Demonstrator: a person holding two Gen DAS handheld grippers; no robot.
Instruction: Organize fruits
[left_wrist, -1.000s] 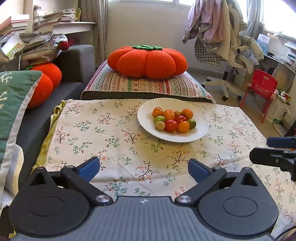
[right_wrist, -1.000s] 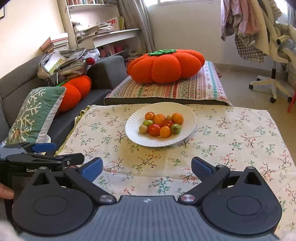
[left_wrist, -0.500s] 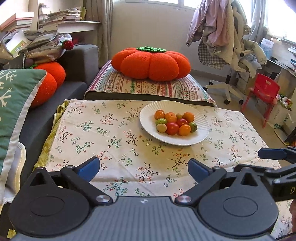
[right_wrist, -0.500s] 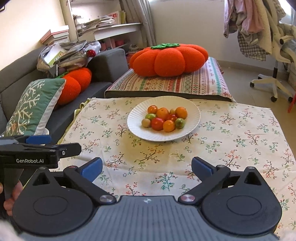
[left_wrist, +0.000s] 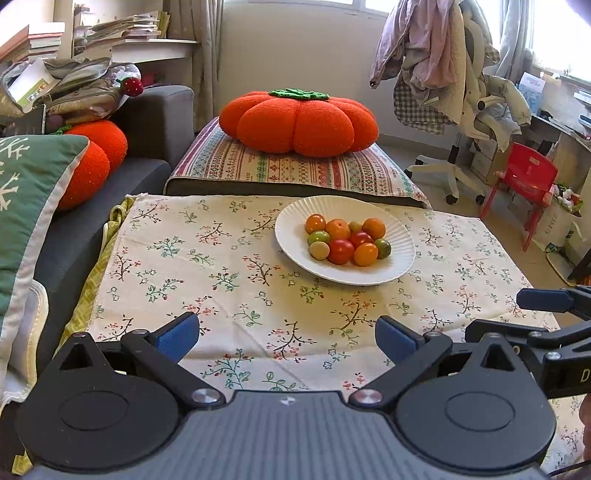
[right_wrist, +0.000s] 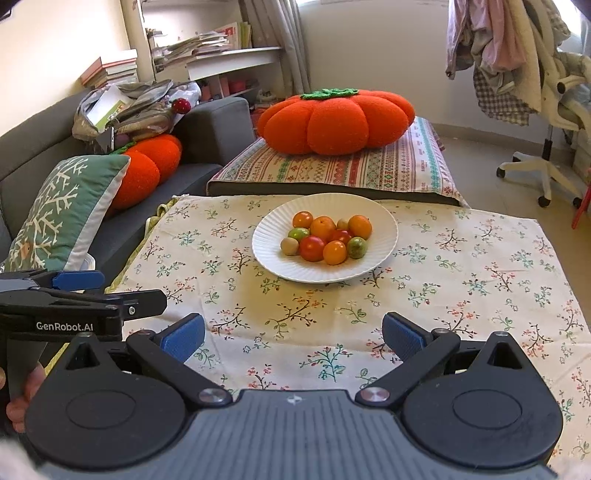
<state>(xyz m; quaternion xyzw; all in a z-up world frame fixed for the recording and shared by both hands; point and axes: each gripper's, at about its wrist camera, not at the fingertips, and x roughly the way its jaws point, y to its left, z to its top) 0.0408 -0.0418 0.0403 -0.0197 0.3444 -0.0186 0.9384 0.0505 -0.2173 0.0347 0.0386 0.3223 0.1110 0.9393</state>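
Observation:
A white ridged plate (left_wrist: 400, 254) (right_wrist: 266, 240) sits at the far middle of a floral tablecloth (left_wrist: 229, 280) (right_wrist: 461, 266). It holds several small round fruits (left_wrist: 340, 251) (right_wrist: 312, 248): orange, red, green and beige. My left gripper (left_wrist: 287, 335) is open and empty, low over the cloth's near edge, well short of the plate. My right gripper (right_wrist: 293, 336) is open and empty, also near the front edge. Each gripper shows at the side of the other's view.
A grey sofa (left_wrist: 155, 110) with a green pillow (left_wrist: 22, 206) and orange cushions borders the left. A striped cushion with a large orange pumpkin pillow (left_wrist: 299, 122) lies behind the table. An office chair (left_wrist: 461, 110) and a red child's chair (left_wrist: 524, 177) stand at the right.
Both grippers have drawn slightly nearer each other and shifted a little; the plate sits a bit more central in both views. Both stay open and empty.

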